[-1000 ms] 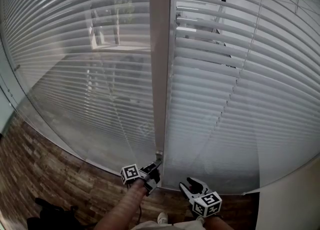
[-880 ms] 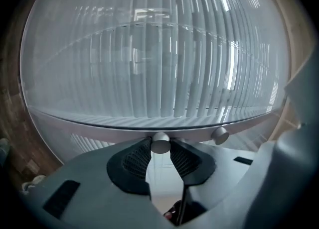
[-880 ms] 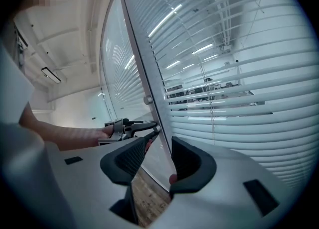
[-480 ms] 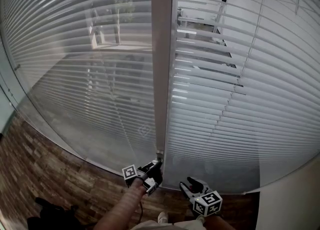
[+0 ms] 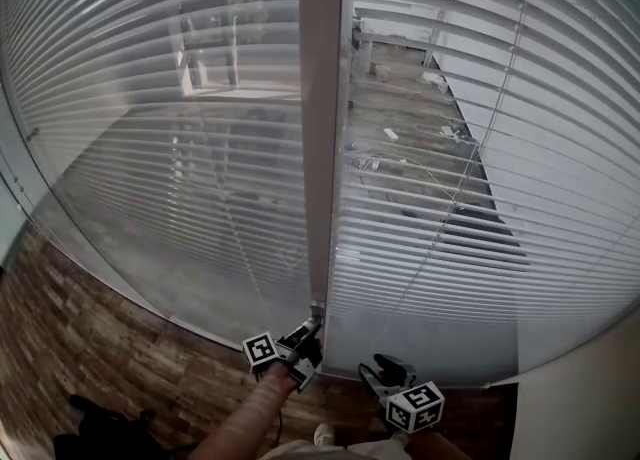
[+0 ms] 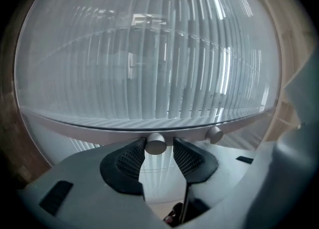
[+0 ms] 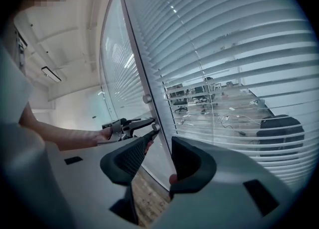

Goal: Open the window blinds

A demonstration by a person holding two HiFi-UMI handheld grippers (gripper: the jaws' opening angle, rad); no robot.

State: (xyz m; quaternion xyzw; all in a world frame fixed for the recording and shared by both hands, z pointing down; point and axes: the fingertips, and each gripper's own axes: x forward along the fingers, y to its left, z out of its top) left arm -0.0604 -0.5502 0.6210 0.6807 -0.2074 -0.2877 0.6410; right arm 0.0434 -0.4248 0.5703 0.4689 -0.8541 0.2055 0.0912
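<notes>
Blinds [image 5: 470, 178] at two o'clock stand tilted open, the room visible through them. Left gripper [image 5: 310, 336] jaws have just been opening off the knob [image 6: 155, 143] at six o'clock, which sits between them unpressed. Right gripper [image 7: 162, 146] jaws gape empty. Likely next: withdraw.

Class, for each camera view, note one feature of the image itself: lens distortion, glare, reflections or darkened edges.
Head view: fisheye bows the straight blind slats into arcs; the left pane shows pale reflections. Left gripper view: strongest bulge, dark corners, bright glare streaks on the slats. Right gripper view: curved slats, black rim.
</notes>
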